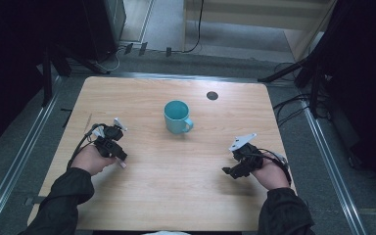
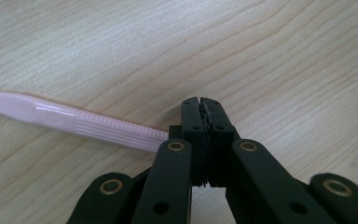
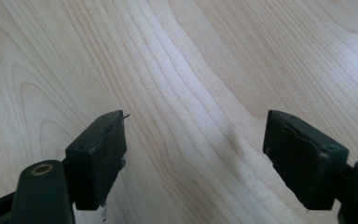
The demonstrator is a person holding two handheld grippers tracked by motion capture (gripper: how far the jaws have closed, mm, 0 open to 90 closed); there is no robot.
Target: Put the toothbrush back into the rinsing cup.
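A teal mug (image 1: 177, 116) stands upright at the middle of the wooden table (image 1: 176, 196), handle to the right. A pale pink ribbed plastic handle (image 2: 88, 123) lies along the wood and runs in behind my left gripper (image 2: 200, 105), whose jaws are pressed together. I cannot tell whether they pinch it. In the high view the left gripper (image 1: 120, 156) is at the table's left, with a pink tip (image 1: 123, 165) poking out beside it. My right gripper (image 3: 193, 144) hangs open over bare wood, nothing between its jaws. It sits at the table's right (image 1: 229, 171).
A dark round cable hole (image 1: 212, 95) is set in the table beyond the mug. Metal rails, stands and cables border the table on the floor. Bare wood lies between the two hands and in front of the mug.
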